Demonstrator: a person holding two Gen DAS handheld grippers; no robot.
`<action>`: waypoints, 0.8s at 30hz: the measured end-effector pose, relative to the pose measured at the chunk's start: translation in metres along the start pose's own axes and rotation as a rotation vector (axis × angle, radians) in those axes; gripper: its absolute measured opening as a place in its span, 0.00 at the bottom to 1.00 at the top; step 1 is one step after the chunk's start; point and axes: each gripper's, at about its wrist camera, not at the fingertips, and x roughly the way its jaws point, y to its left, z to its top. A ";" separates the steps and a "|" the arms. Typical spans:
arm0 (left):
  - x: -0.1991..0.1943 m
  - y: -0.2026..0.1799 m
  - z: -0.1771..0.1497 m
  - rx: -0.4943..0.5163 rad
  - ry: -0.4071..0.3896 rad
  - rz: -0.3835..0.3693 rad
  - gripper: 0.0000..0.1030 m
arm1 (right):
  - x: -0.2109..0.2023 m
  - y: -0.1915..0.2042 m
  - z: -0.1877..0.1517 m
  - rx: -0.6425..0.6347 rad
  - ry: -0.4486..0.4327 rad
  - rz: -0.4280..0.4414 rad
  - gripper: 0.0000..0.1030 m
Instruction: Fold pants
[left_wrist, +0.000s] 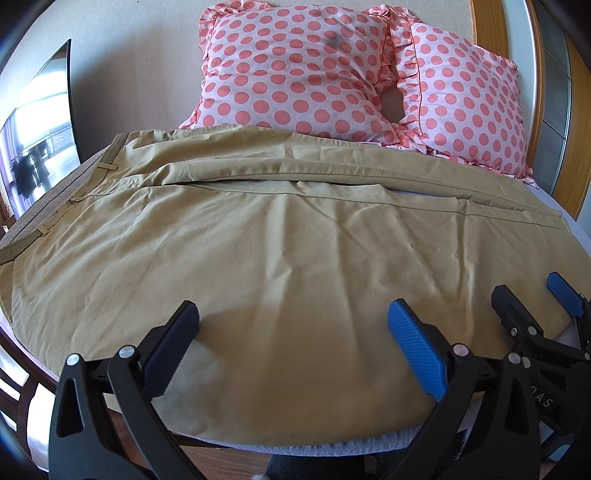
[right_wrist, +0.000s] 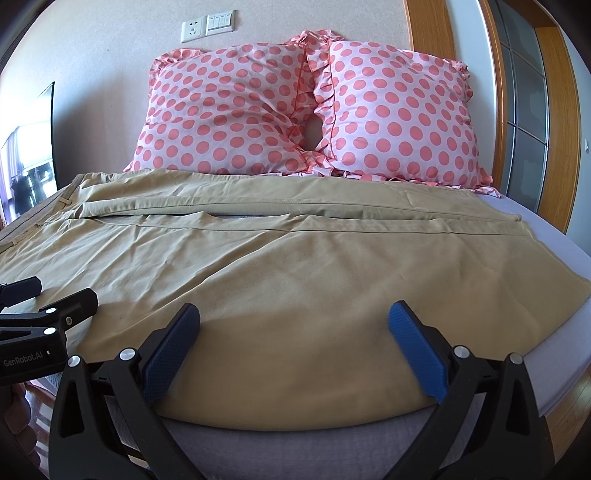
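Tan pants (left_wrist: 280, 236) lie spread flat across the bed, waistband (left_wrist: 48, 206) at the left, legs running right to the hems (right_wrist: 524, 225). The near leg hangs to the front edge of the mattress. My left gripper (left_wrist: 291, 317) is open over the near edge of the near leg, holding nothing. My right gripper (right_wrist: 295, 317) is open over the same edge further right, also empty. The right gripper shows at the lower right of the left wrist view (left_wrist: 532, 295); the left gripper shows at the left of the right wrist view (right_wrist: 55, 291).
Two pink polka-dot pillows (right_wrist: 229, 110) (right_wrist: 399, 110) lean on the wall behind the pants. A grey-lilac mattress (right_wrist: 546, 295) shows at right and front. A wooden door frame (right_wrist: 517, 74) stands at right, a TV screen (left_wrist: 40, 140) at left.
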 end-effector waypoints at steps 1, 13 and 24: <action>0.000 0.000 0.000 0.000 0.000 0.000 0.98 | 0.000 0.000 0.000 0.000 0.000 0.000 0.99; 0.000 0.000 0.000 0.001 0.000 0.000 0.98 | 0.001 -0.001 0.000 -0.001 -0.007 0.001 0.99; -0.006 0.023 0.033 -0.012 0.010 -0.028 0.98 | 0.008 -0.065 0.089 0.058 -0.018 -0.066 0.99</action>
